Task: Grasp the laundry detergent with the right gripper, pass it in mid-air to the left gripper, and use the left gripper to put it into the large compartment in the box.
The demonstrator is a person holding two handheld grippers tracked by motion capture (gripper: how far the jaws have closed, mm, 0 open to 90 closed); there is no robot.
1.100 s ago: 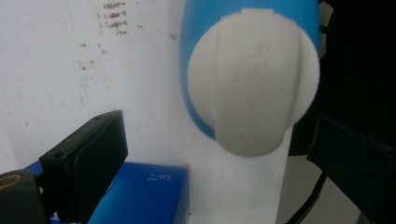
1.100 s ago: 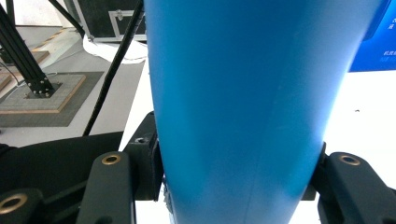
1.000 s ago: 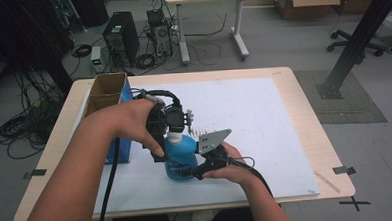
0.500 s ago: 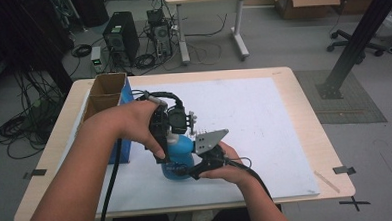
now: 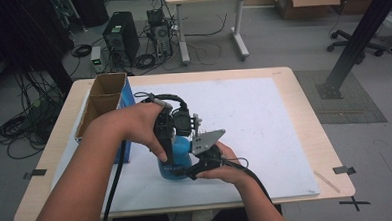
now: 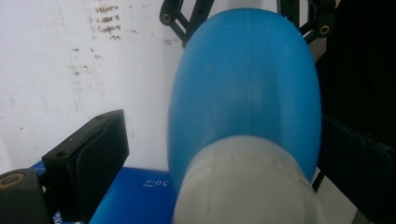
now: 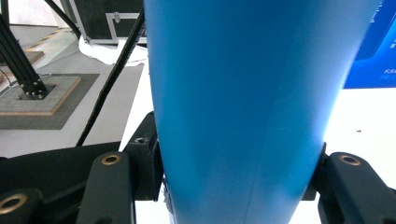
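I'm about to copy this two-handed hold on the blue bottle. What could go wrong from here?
The right gripper clamps the smooth, tapering blue bottle low on its body, so it might slip or twist if the top is turned hard. The left gripper has its jaws open around the white cap; closing off-centre could tip the bottle toward the cardboard box.

- Our left black two-jaw gripper (image 5: pixel 184 122) has a glossy body; a thick black cable (image 5: pixel 113 184) trails behind its claw.
- Our right black two-jaw gripper (image 5: pixel 184 172) carries a grey three-cornered plate (image 5: pixel 207 140) with small holes above its claw.
- Brass-coloured rivets (image 7: pixel 111 159) stud the black linkage arms just behind the claw pads.
- Our forearms are bare, without sleeves.
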